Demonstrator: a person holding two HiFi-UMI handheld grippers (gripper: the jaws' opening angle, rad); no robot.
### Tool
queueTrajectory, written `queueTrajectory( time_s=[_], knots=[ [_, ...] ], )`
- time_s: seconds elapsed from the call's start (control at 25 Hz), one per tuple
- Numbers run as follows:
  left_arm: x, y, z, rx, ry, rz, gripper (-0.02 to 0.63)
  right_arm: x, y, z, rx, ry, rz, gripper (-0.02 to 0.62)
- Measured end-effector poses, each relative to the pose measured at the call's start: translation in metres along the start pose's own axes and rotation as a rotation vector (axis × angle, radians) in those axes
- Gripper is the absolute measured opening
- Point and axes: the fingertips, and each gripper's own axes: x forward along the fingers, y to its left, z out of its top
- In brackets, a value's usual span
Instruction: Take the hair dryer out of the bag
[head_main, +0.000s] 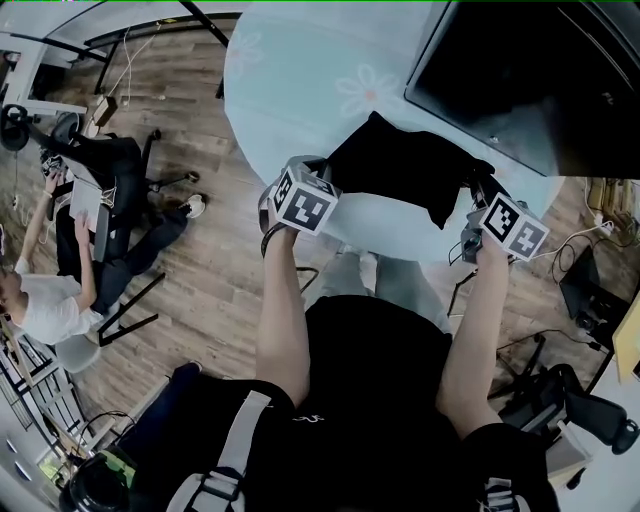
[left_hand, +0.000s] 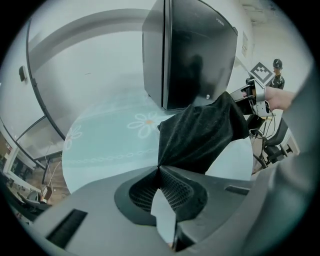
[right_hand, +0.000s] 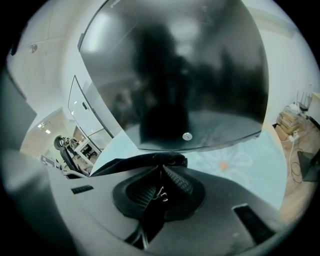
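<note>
Here, the person's left claw (left_hand: 159, 169) is clamped tight on one corner of a black bag (head_main: 400, 170). The cloth is pinched flat between its ribbed pads and fans out toward 1 o'clock in the left gripper view. The right claw (right_hand: 161, 169) grips the bag's opposite edge, its jaws drawn narrow on bunched dark fabric. In the head view the bag stretches between the two claws over a round pale-blue surface (head_main: 300, 80) printed with daisies. The left claw is at the bag's 8 o'clock corner and the right claw at its 4 o'clock side. A large dark screen (head_main: 520, 70) stands on the surface at 1 o'clock from the bag. The hair dryer shows in no view. A seated person (head_main: 60, 290) is at 9 o'clock, on the wooden floor (head_main: 220, 280).
</note>
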Motion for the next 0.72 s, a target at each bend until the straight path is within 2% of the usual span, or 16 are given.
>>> queueTrajectory(
  time_s=[0.2,0.72],
  knots=[
    [0.0,0.004,0.008,-0.001,-0.011,0.007,0.012,-0.014,-0.015,0.005,0.023,-0.021,-0.042,0.031],
    [0.008,0.013,0.023,-0.007,-0.021,0.038,0.012,-0.037,-0.045,0.017,0.087,-0.068,-0.082,0.031]
  ],
)
